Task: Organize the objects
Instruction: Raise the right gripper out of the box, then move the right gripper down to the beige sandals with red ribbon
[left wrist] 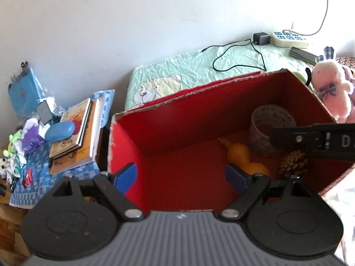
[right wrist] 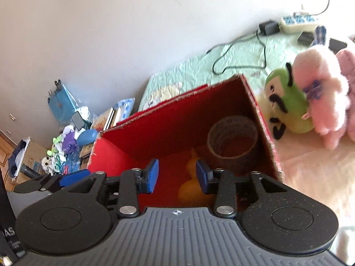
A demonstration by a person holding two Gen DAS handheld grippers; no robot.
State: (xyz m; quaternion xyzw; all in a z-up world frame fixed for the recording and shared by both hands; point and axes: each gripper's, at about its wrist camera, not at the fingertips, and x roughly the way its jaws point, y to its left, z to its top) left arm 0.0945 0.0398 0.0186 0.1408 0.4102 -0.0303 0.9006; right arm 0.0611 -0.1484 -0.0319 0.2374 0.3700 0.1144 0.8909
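Both tongs share one build: the left tongs [left wrist: 180, 177] and the right tongs [right wrist: 177, 175] have blue pads on black linkage arms. Silver pivot screws join these to a ribbed grey body flanked by round black discs.

pink plush [left wrist: 332, 88] cropped, gourd [right wrist: 190, 186] half-hidden

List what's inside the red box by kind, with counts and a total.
Tape roll: 1
Orange gourd-shaped toy: 1
Pine cone: 1
Total: 3 in the red box
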